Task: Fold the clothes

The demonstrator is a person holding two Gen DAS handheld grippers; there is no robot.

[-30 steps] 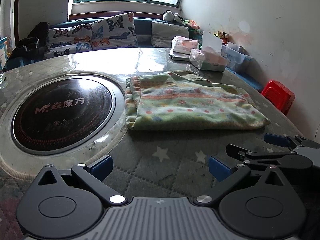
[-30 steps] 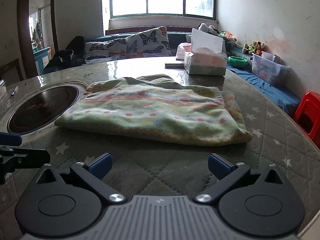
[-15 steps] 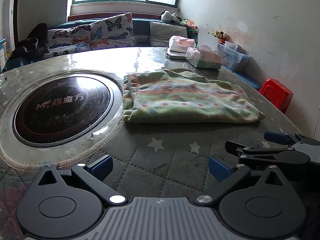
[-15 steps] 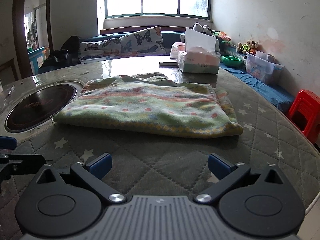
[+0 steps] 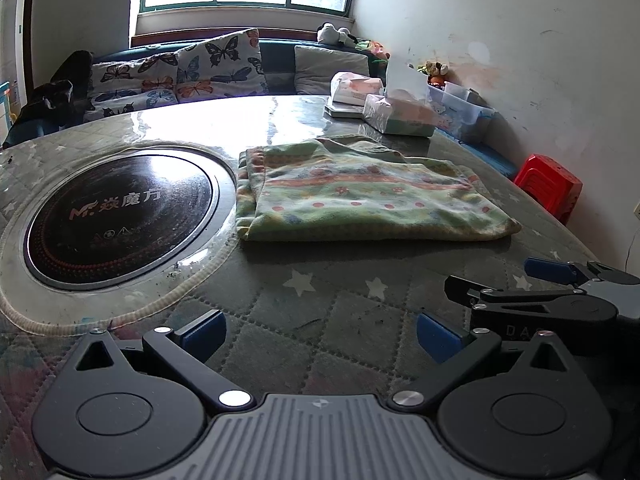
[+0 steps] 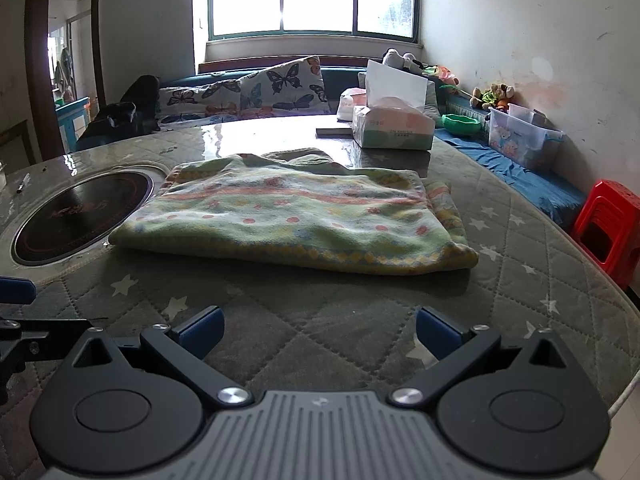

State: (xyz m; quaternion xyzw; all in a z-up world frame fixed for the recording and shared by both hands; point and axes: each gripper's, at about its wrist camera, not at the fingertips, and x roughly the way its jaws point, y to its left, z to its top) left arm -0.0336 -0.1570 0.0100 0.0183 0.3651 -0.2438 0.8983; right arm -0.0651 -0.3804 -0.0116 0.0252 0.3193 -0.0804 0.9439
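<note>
A green patterned cloth (image 5: 360, 196) lies folded into a flat rectangle on the quilted table cover (image 5: 304, 308), right of the round cooktop; the right wrist view shows the same cloth (image 6: 296, 216) ahead. My left gripper (image 5: 320, 330) hovers open over the cover, well short of the cloth's near edge, nothing between its blue pads. My right gripper (image 6: 318, 326) is open too and empty, also back from the cloth. The right gripper's side (image 5: 560, 300) shows at the left view's right edge.
A black round induction cooktop (image 5: 116, 216) is set into the table on the left. Tissue boxes (image 6: 392, 128) stand behind the cloth. A red plastic stool (image 6: 612, 224) sits off the table's right edge. A sofa with butterfly cushions (image 5: 180, 72) runs behind.
Both grippers have drawn back toward the table's near edge, so the folded cloth looks farther away. The cloth itself has not moved.
</note>
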